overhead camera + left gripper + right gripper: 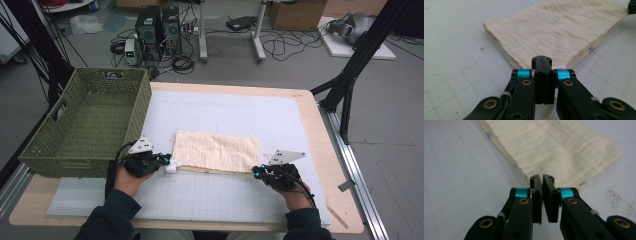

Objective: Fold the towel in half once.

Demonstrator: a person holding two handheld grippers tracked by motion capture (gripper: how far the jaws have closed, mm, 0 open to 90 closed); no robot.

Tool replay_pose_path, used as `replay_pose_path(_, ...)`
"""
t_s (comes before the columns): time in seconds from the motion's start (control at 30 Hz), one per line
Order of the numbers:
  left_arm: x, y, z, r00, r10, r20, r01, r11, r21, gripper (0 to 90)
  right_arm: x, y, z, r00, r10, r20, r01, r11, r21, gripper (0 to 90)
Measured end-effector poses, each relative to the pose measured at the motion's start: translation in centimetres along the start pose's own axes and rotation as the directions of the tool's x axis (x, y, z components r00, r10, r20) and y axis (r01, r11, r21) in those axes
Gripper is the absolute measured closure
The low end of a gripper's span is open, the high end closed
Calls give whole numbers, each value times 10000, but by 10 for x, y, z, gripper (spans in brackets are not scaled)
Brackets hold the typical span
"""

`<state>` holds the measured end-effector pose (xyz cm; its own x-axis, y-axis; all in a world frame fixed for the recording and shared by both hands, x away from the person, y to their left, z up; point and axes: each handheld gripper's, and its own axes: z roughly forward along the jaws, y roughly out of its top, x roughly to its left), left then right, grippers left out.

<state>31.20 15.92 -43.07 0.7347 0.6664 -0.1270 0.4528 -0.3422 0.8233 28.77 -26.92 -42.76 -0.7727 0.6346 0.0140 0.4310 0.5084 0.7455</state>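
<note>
A folded cream cloth lies flat on the white grid mat, long side left to right. My left gripper sits at the cloth's near left corner. In the left gripper view the jaws of this gripper are pressed together on the corner of the cloth, and a small white tag shows beside them. My right gripper is at the near right corner. Its own view shows this gripper closed to a thin slit on the edge of the cloth.
A green woven basket stands on the table's left side, close to my left hand. Bare mat stretches in front of and behind the cloth. A thin wooden strip lies near the table's right front corner. Cables and computers crowd the floor beyond.
</note>
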Motion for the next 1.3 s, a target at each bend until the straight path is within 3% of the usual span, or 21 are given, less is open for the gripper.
replay_pose_path(0.07, 0, -1, 1, 9999, -62, 87, 60, 9998, 199, 894, -1, -2, 4, 10000, 0, -11, 0, 9991, 427, 836)
replay_pose_path(0.13, 1, -1, 1, 9998, -139, 161, 136, 9997, 221, 890, -2, -3, 3, 9998, 179, 127, -185, 9988, 451, 739)
replay_pose_path(0.3, -1, 3, -1, 9995, -306, 46, 307, 9992, -263, 838, -9, 0, -8, 9921, 891, 886, -836, 9944, -641, 604)
replay_pose_path(0.4, -1, 5, -1, 9993, -375, 30, 377, 9975, -597, 820, -10, 1, -9, 9859, 995, 1347, -865, 9913, -995, 641)
replay_pose_path(0.53, -3, 9, 8, 9998, -115, -135, 100, 9947, -1023, 727, -10, 2, 6, 9871, 669, 1455, -586, 9965, -604, 701)
replay_pose_path(0.6, -3, 9, 17, 9998, 15, -203, -33, 9959, -905, 709, -11, 2, 16, 9883, 654, 1381, -616, 9976, -316, 708)
replay_pose_path(0.7, -5, 7, 29, 9995, 242, -210, -249, 9992, -311, 713, -12, 0, 25, 9838, 424, 1745, -440, 9990, 53, 729)
replay_pose_path(0.8, -7, 4, 34, 9987, 428, -260, -424, 9990, 164, 736, -13, 1, 24, 9655, 244, 2594, -328, 9991, 281, 699)
replay_pose_path(0.9, -8, 1, 38, 9981, 531, -305, -513, 9970, 581, 771, -13, 1, 22, 9651, 378, 2591, -454, 9987, 236, 675)
replay_pose_path(1.1, -8, 1, 33, 9967, 687, -433, -649, 9943, 841, 860, -19, -4, 9, 9597, 842, 2681, -797, 9964, -273, 635)
replay_pose_path(1.2, -7, 0, 28, 9954, 768, -581, -710, 9929, 950, 863, -23, -7, 0, 9561, 1199, 2676, -1044, 9920, -713, 570)
replay_pose_path(1.3, -4, -1, 22, 9957, 592, -710, -540, 9959, 730, 846, -25, -8, -8, 9451, 1541, 2883, -1224, 9846, -1252, 492)
